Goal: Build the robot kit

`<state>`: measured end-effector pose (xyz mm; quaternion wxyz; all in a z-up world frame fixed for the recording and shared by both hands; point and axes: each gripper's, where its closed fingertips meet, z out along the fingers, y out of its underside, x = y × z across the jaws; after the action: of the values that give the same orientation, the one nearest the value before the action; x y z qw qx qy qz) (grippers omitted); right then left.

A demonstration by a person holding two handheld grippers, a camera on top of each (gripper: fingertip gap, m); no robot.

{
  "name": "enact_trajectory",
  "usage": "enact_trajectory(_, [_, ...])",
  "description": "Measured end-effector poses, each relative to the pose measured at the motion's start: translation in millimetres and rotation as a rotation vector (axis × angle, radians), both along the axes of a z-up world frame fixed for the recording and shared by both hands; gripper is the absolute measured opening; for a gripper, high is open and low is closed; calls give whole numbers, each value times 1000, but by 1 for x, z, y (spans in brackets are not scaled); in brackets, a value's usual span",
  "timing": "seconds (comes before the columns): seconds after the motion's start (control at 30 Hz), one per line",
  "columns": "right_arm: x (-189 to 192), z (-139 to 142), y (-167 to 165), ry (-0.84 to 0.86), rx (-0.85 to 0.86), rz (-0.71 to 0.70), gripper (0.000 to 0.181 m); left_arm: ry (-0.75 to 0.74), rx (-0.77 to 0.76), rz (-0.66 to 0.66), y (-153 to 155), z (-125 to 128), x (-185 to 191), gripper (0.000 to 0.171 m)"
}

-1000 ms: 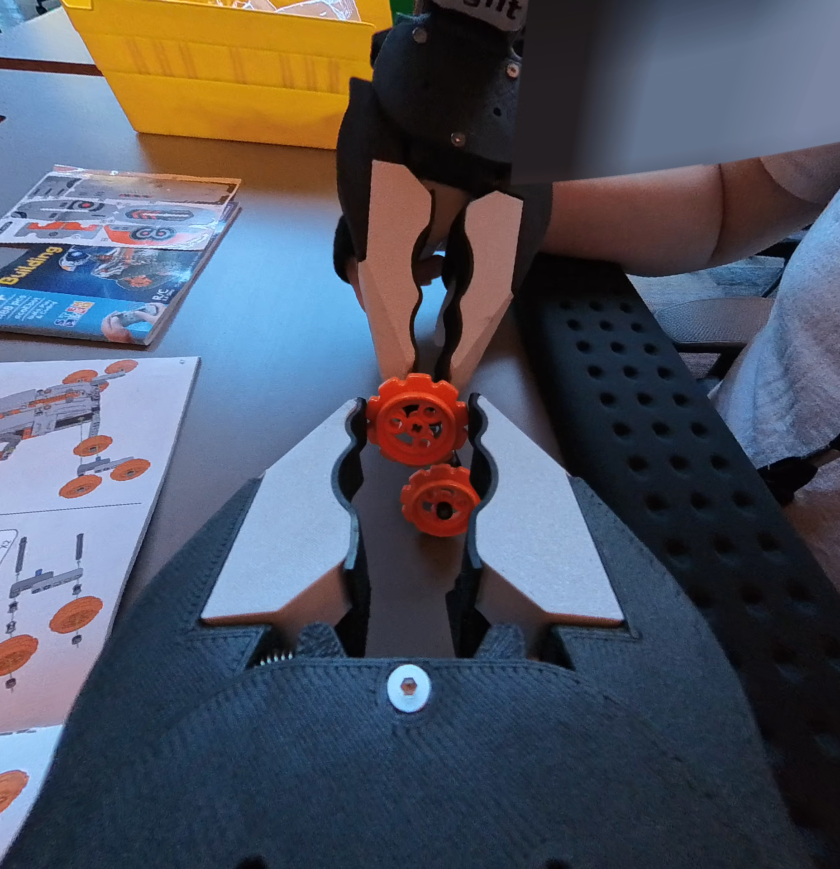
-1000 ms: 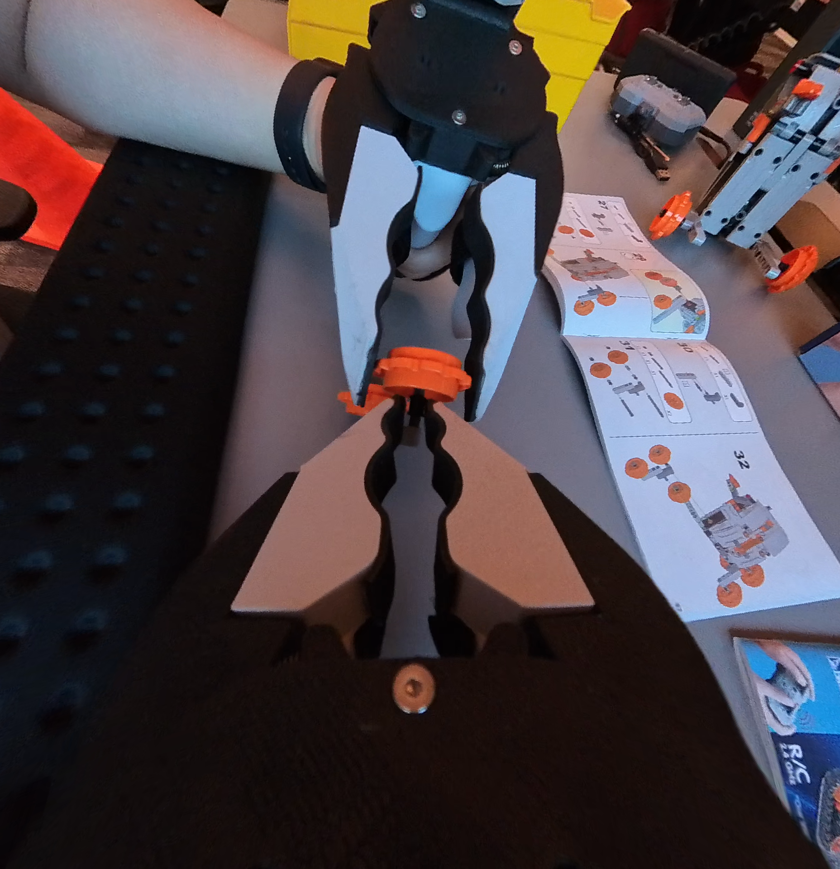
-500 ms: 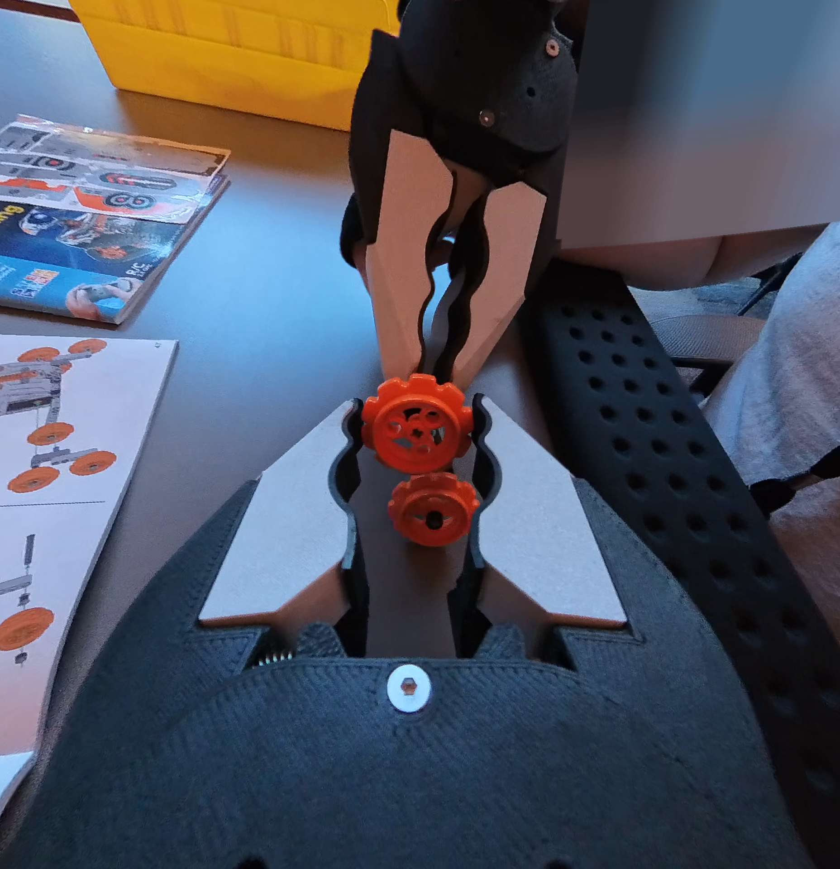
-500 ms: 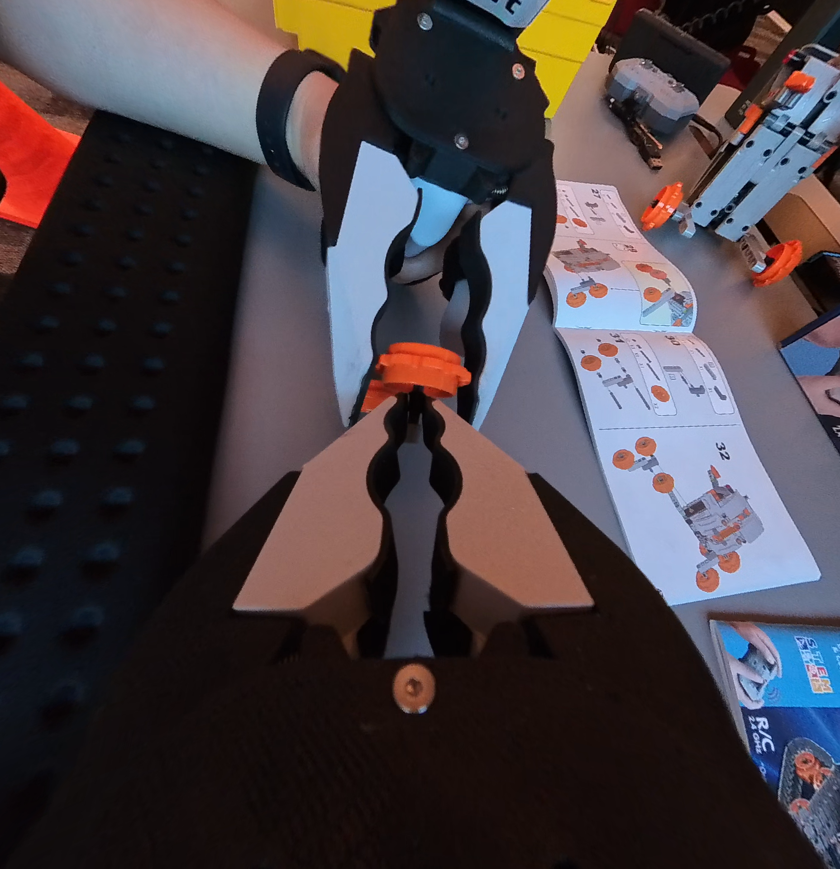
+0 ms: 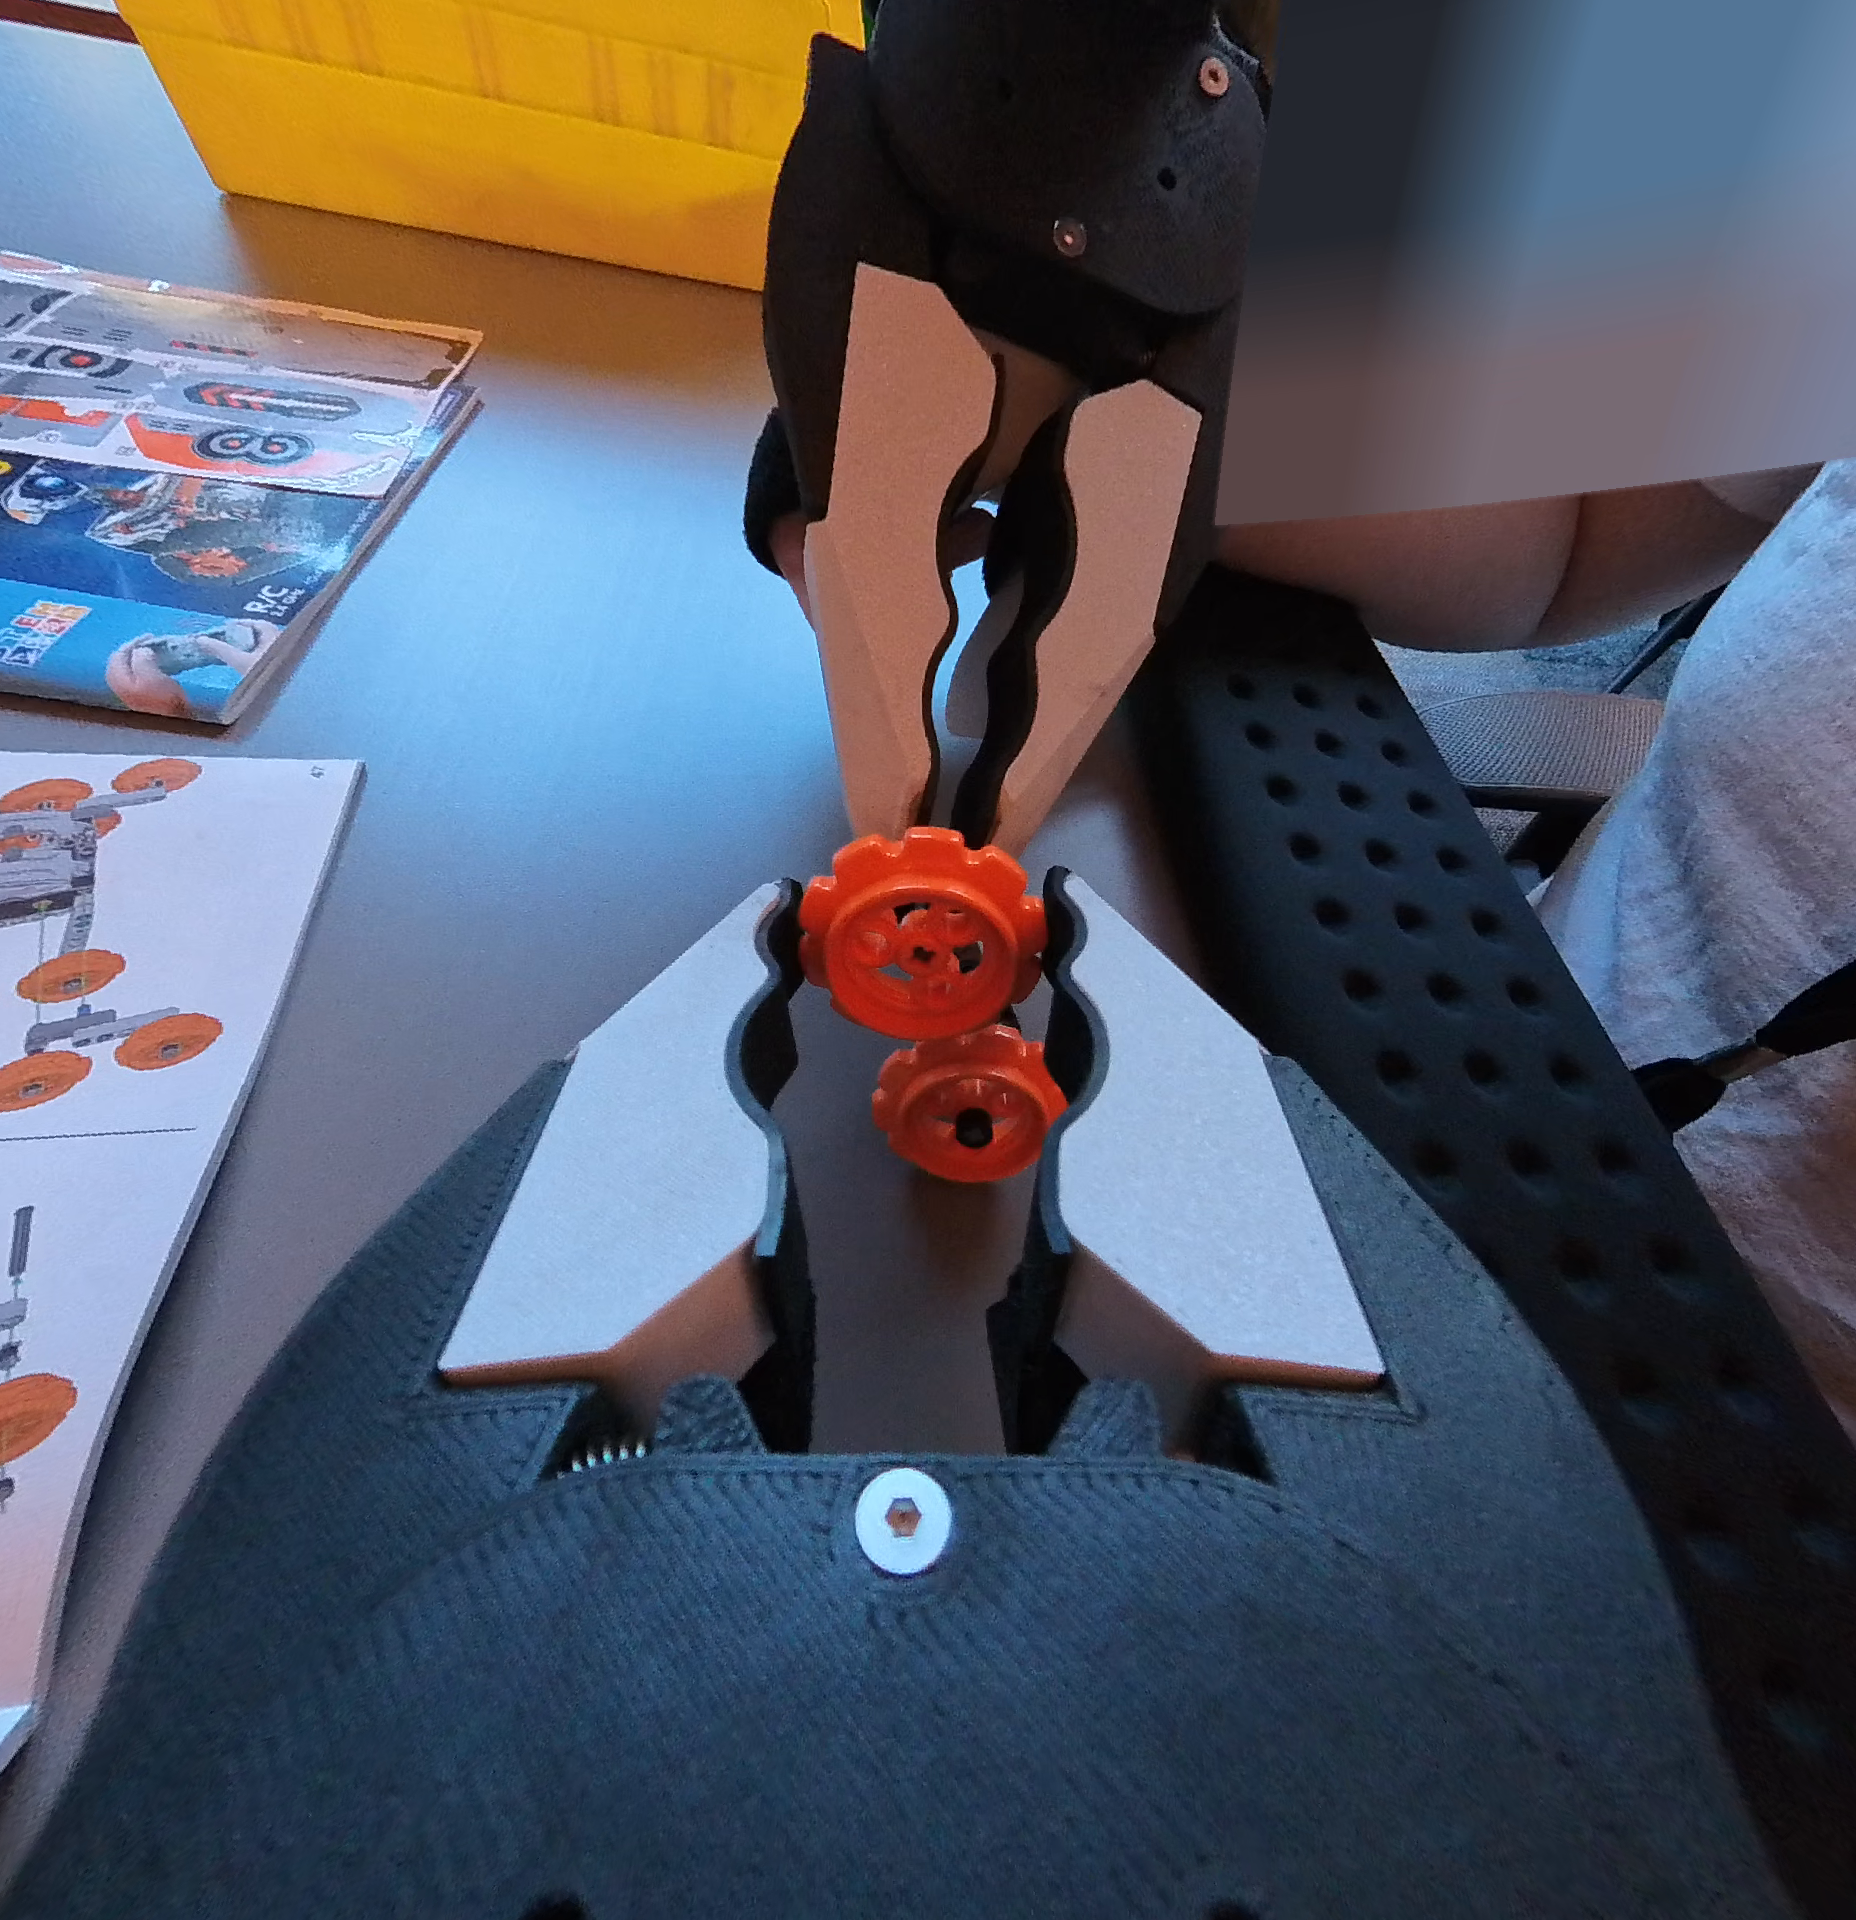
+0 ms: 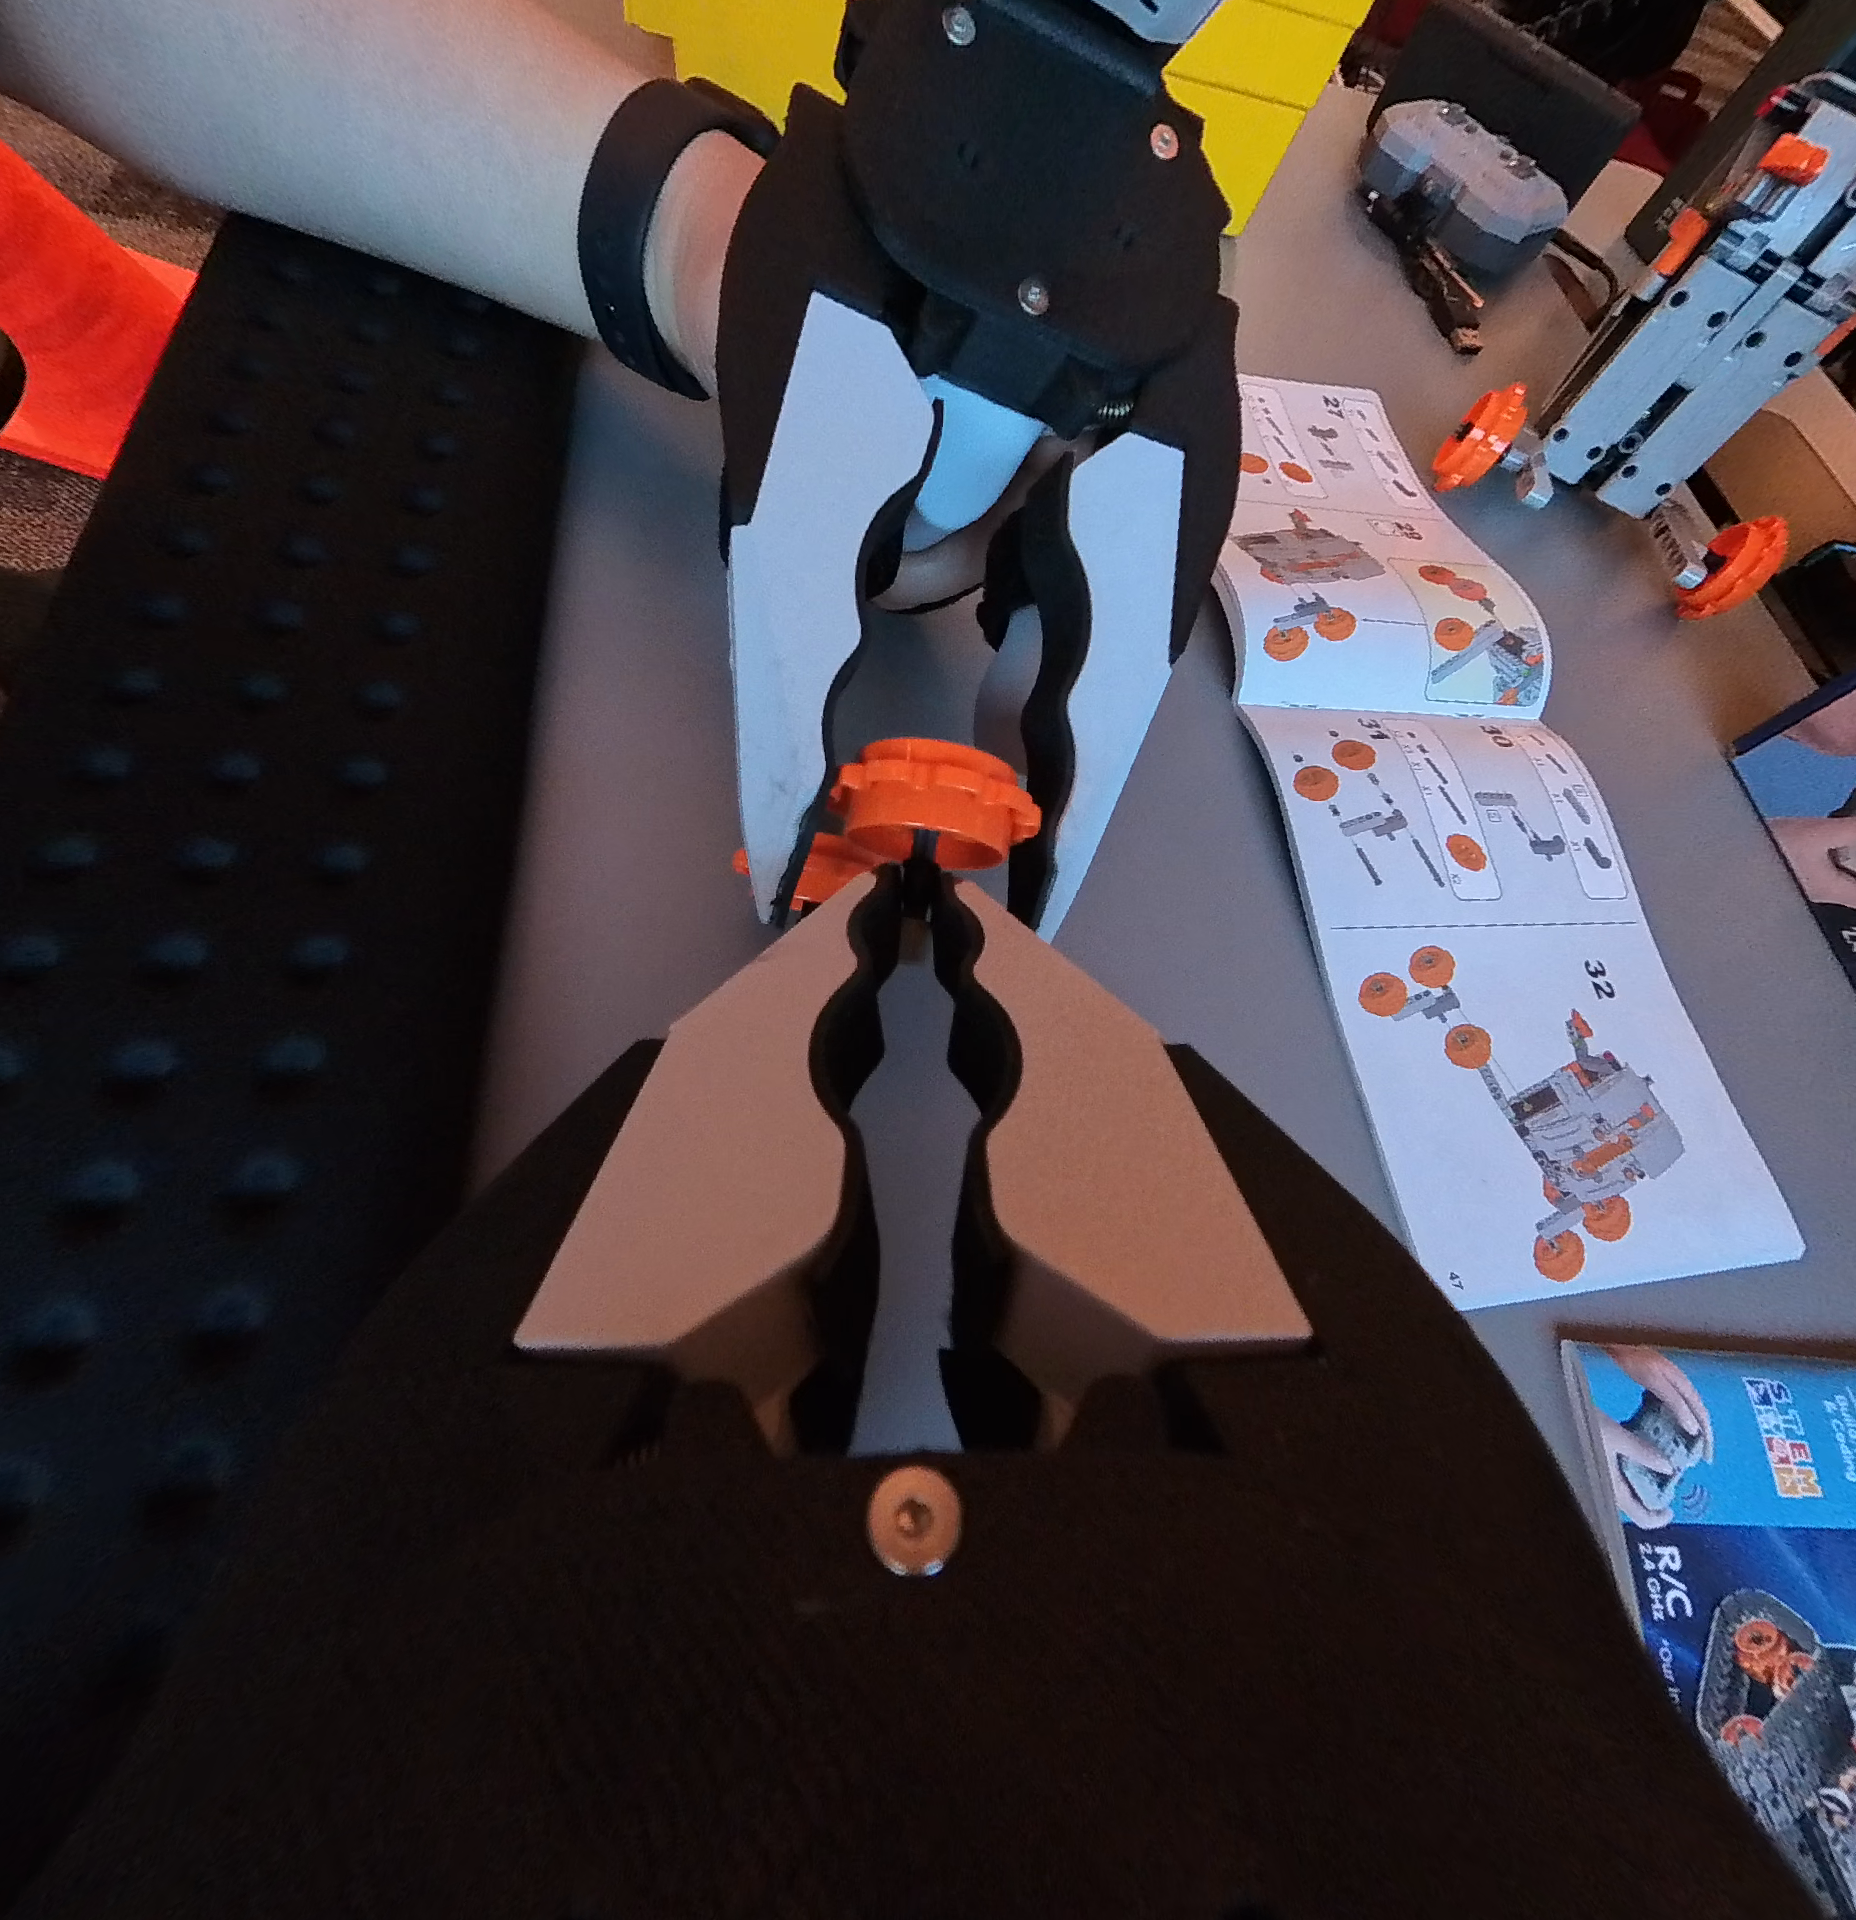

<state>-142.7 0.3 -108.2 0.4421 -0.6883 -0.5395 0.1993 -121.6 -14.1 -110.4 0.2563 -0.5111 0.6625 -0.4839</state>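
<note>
1. Grey tabletop (image 5: 591, 644) lay under everything, a black perforated mat (image 5: 1423, 935) along its edge.
2. Two orange toothed wheels: the larger wheel (image 5: 922, 933) was clamped between the left gripper (image 5: 922, 914) tips, with the smaller wheel (image 5: 968, 1103) just behind (spoked, notched rims).
3. Opposite, the right gripper (image 6: 916, 894) pinched a thin black axle (image 6: 919, 878) under the larger wheel.
4. An open instruction booklet (image 6: 1475, 935) and yellow bin (image 5: 488, 135) sat nearby.

dim, warm light; wide-angle bending, perhaps slight edge blur
</note>
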Motion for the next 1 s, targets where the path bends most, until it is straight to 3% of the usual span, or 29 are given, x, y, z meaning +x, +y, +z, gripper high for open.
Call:
enact_trajectory(0.37, [-1,2,-3,57,-43,35,6,-7,22,-14,-3,0,1,44])
enact_trajectory(0.47, [1,3,1,73,-30,18,21,-9,17,-22,-4,1,0,44])
enact_trajectory(0.73, [-3,10,-3,179,-127,53,8,-2,24,-17,-2,0,-1,44])
enact_trajectory(1.0, [-3,4,-4,155,-152,51,6,19,53,-19,-3,-4,0,44])
